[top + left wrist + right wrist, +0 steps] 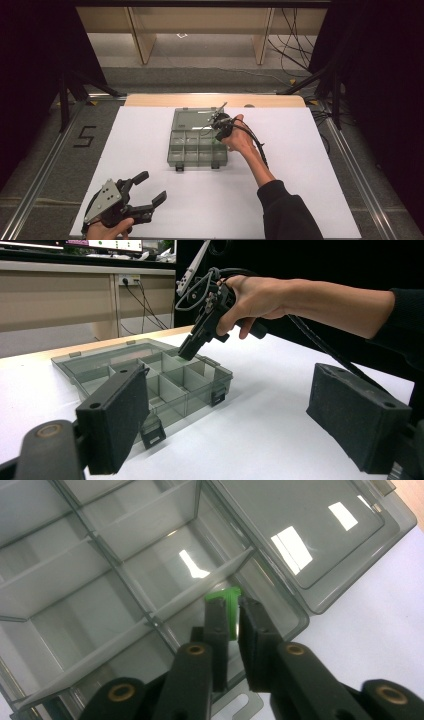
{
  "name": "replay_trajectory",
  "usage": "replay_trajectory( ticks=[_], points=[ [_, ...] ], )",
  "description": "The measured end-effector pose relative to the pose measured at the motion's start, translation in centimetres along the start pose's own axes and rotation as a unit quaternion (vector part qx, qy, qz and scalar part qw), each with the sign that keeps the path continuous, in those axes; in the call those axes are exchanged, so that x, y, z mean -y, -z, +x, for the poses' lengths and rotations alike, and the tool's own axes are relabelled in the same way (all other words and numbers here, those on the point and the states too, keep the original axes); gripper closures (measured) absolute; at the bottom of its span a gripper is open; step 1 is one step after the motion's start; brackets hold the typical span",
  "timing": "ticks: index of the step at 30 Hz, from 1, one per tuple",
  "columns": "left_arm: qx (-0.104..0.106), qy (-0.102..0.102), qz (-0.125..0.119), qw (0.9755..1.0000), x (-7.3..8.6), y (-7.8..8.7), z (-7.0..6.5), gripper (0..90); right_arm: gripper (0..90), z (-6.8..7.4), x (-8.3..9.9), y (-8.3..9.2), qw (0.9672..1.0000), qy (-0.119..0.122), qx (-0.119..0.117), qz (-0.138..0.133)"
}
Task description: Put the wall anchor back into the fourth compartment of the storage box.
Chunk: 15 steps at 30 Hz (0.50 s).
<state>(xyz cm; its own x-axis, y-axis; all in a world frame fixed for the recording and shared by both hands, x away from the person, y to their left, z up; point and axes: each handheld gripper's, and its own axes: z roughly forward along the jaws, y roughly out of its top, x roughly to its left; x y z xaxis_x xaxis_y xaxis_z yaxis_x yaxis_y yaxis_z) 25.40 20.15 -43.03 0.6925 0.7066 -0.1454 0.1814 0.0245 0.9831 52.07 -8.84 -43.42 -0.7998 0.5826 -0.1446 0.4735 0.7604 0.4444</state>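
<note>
Right gripper [231,622]: jaws nearly together, clamped on a small green piece [229,607], thin and upright between the pads, top edge poking out above the tips. Held tilted down over the clear compartment box [197,148], tips just above or inside a compartment at the box's right side, next to the hinge of the flipped-back lid [310,540]; contact with the compartment floor impossible to tell. Seen from the left gripper view as a black tool [192,342] angled steeply into the box [165,385], gripped by a bare hand [252,297] with a cable trailing back along the forearm. Box lying open near the middle of the white table sheet [300,190], latches facing the person.

Left gripper [145,192]: jaws spread wide, nothing between them, parked low at the sheet's near left corner, well apart from the box.
</note>
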Motion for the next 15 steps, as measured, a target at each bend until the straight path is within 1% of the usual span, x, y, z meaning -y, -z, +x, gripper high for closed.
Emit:
replay_trajectory(
  ticks=[2, 6, 7, 9, 10, 13, 14, 15],
  points=[
    [0.002, -0.002, 0.0, 1.0, 0.0, 0.0, 0.0, 15.8, 78.0, 0.0, 0.0, 0.0, 1.0, -0.003, -0.003, -0.002],
    [0.003, -0.003, -0.001, 1.0, 0.0, 0.0, 0.1, 15.8, 66.4, 0.0, 0.0, 0.4, 0.9998, -0.012, 0.002, -0.014],
    [0.002, -0.001, -0.001, 1.0, 0.0, 0.0, 0.0, 15.8, 62.1, 0.0, 0.0, 0.6, 0.9997, -0.016, 0.001, -0.017],
    [-0.001, 0.001, 0.0, 1.0, 0.0, 0.0, 0.0, 15.8, 56.3, 0.1, 0.1, 1.1, 0.9995, -0.023, -0.001, -0.023],
    [-0.001, 0.001, 0.0, 1.0, 0.0, 0.0, 0.0, 15.8, 54.0, 0.2, 0.1, 1.3, 0.9994, -0.022, -0.008, -0.026],
    [0.001, -0.003, 0.0, 1.0, 0.0, 0.0, 0.1, 15.8, 47.8, 0.5, 0.4, 2.1, 0.9985, -0.028, -0.007, -0.045],
    [0.0, 0.002, 0.0, 1.0, 0.0, 0.0, 0.0, 15.8, 46.3, 0.6, 0.5, 2.3, 0.9982, -0.029, -0.009, -0.051],
    [-0.001, 0.001, -0.001, 1.0, 0.0, 0.0, 0.0, 15.8, 44.4, 0.8, 0.6, 2.6, 0.998, -0.033, -0.014, -0.053]
  ],
)
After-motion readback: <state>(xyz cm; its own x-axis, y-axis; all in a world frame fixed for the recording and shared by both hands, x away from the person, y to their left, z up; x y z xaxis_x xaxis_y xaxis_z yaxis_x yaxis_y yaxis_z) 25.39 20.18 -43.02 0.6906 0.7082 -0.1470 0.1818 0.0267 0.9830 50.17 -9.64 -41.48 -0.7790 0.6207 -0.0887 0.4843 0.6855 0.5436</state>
